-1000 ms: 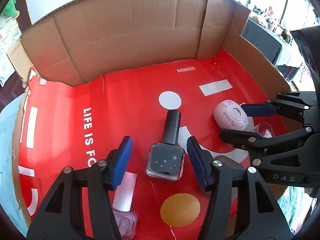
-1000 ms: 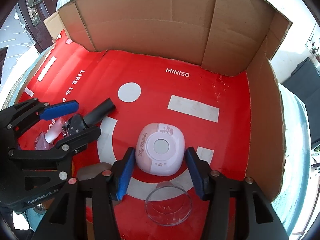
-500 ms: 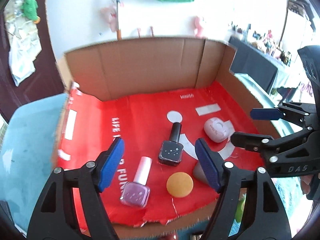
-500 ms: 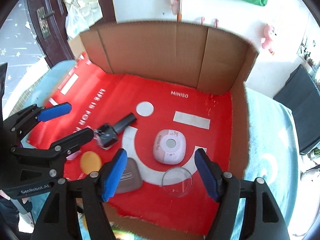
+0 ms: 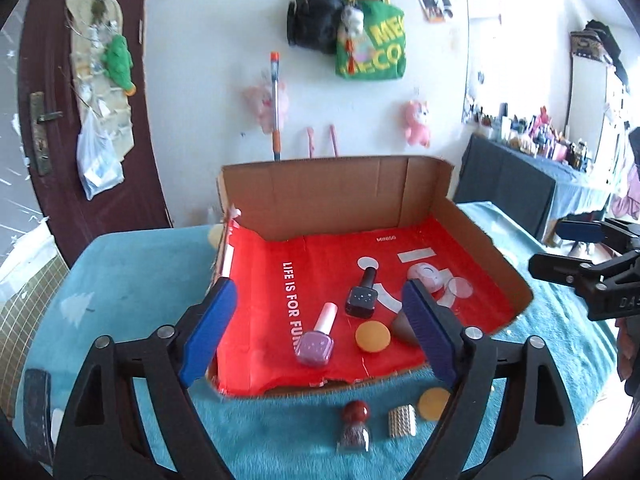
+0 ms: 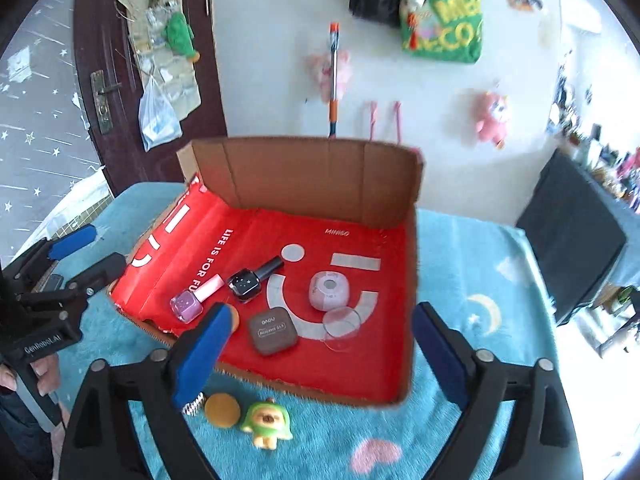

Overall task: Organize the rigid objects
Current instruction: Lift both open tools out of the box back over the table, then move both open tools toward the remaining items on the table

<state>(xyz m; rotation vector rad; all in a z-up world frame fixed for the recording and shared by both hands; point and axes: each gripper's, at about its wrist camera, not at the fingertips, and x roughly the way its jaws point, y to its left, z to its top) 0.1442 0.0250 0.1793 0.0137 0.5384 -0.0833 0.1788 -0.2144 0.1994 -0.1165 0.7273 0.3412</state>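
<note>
A cardboard box with a red floor [image 5: 260,320] [image 6: 384,368] holds a black nail polish bottle [image 5: 362,298] [image 6: 250,280], a purple nail polish bottle [image 5: 318,338] [image 6: 194,298], an orange disc [image 5: 373,337], a brown eyeshadow case [image 6: 273,331], a pink round case [image 5: 426,276] [image 6: 329,291] and a clear lid [image 5: 460,289] [image 6: 341,322]. My left gripper [image 5: 318,336] is open and empty, held back above the box's near edge. My right gripper [image 6: 320,356] is open and empty, also above the near edge.
On the blue fuzzy cloth in front of the box lie a red-capped bottle [image 5: 355,426], a silver ridged piece [image 5: 403,421], an orange disc [image 5: 434,403] [image 6: 222,409] and a green toy figure [image 6: 267,424]. A dark phone-like object [image 5: 37,412] lies at far left.
Both grippers have pulled back and up out of the box, leaving the black bottle and pink case lying inside. Both have opened wider.
</note>
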